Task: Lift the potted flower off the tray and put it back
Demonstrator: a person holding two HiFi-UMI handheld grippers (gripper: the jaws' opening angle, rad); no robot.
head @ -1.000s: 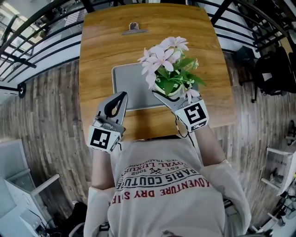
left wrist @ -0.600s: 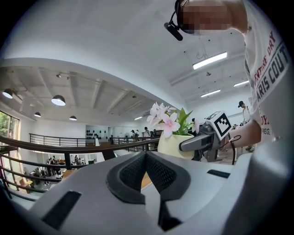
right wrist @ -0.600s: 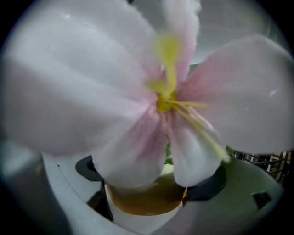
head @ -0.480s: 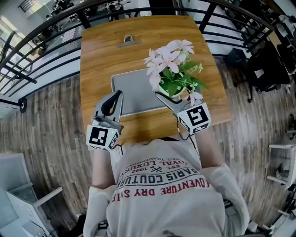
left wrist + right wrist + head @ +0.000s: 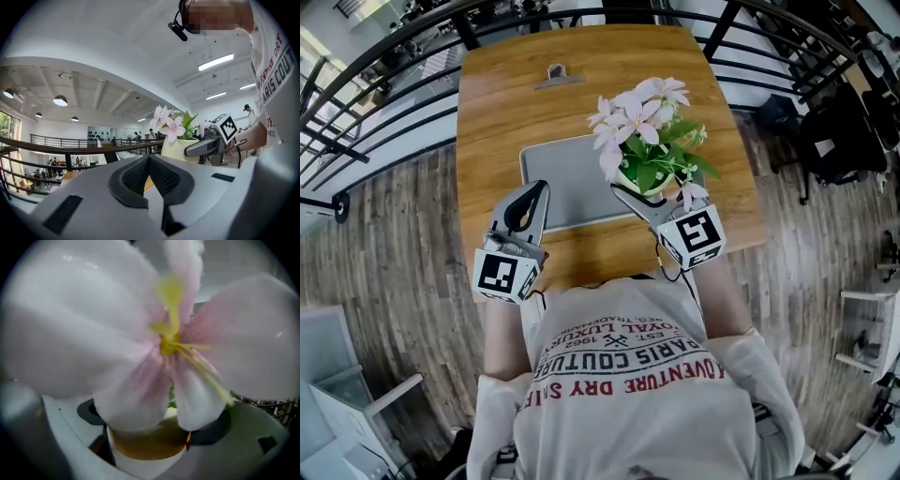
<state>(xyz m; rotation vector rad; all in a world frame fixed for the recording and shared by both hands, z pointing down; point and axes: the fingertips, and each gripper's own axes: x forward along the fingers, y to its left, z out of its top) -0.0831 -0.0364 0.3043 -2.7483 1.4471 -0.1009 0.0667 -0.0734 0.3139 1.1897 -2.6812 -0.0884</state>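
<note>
The potted flower [image 5: 639, 131], pink blooms over green leaves in a pale pot, hangs above the right part of the grey tray [image 5: 558, 173]. My right gripper [image 5: 639, 193] is shut on the pot from the near side. In the right gripper view a bloom [image 5: 140, 333] fills the picture, and the pot's rim [image 5: 150, 453] sits between the jaws. My left gripper [image 5: 534, 193] is shut and holds nothing, at the tray's near left edge. The left gripper view shows its closed tips [image 5: 149, 159], with the pot [image 5: 174, 146] to their right.
The tray lies on a wooden table [image 5: 502, 112]. A metal binder clip [image 5: 556, 75] lies at the table's far side. Black railings [image 5: 375, 103] run round the far and left sides of the table. Plank floor [image 5: 403, 234] lies on both sides.
The right gripper still holds the pot over the tray's right side, with only a slight drift. The left gripper stays where it was, shut.
</note>
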